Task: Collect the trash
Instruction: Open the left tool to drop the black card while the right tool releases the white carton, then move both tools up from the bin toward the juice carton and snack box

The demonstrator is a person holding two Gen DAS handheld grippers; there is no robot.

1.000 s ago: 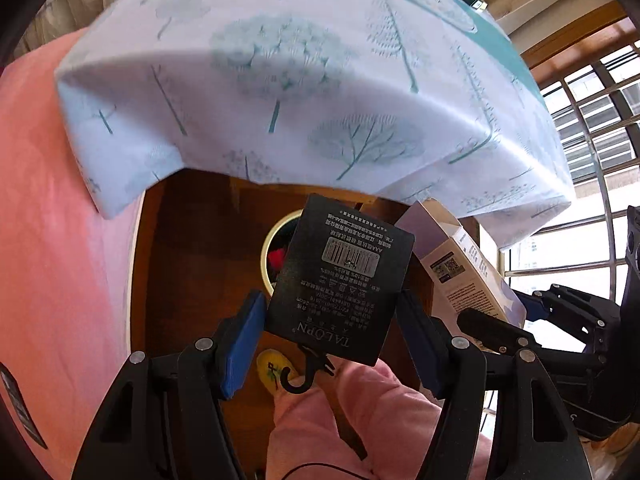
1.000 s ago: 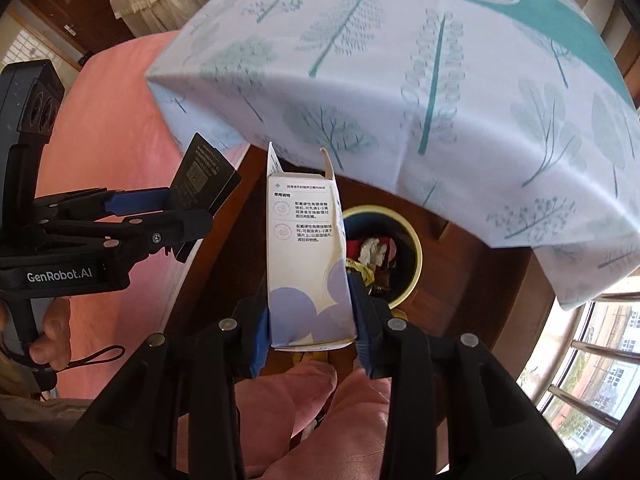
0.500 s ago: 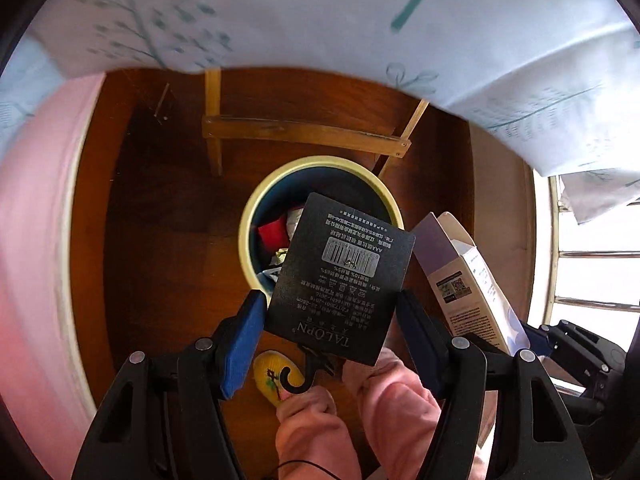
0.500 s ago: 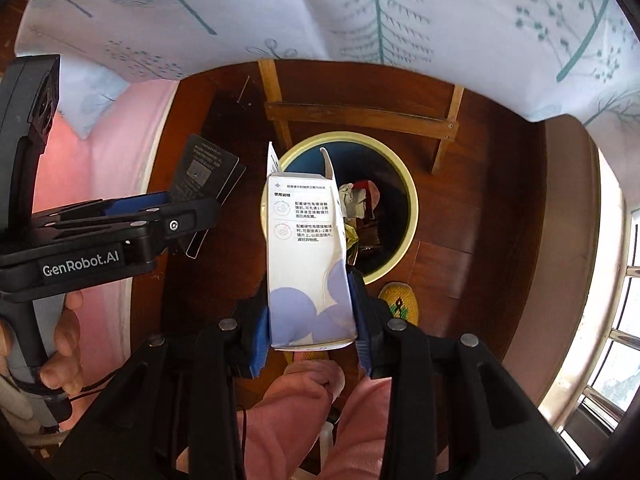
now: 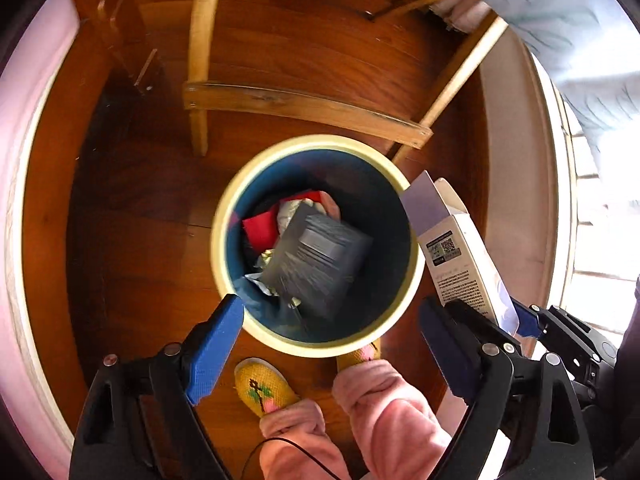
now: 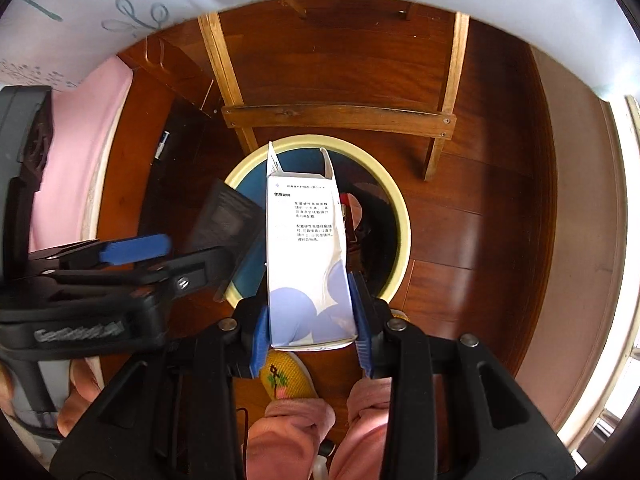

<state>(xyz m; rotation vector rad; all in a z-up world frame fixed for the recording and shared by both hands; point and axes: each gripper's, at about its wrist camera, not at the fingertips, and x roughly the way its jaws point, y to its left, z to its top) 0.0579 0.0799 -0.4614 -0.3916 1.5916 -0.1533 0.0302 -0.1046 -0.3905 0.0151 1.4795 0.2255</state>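
Left wrist view: the left gripper (image 5: 328, 344) hangs over one round bin (image 5: 224, 216) on the wooden floor. Its jaws have just been opening and now stand wide with nothing between them. One dark card (image 5: 320, 256), blurred, sits in the bin's mouth above crumpled trash, apparently released to fall in.

Right wrist view: the right gripper (image 6: 312, 336) clamps one white carton (image 6: 304, 248) by its lower end, flaps pointing toward the bin, likely to be dropped next. Two slippered feet show below.

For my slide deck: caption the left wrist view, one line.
Left gripper, jaws open, above the bin as the black card drops in.
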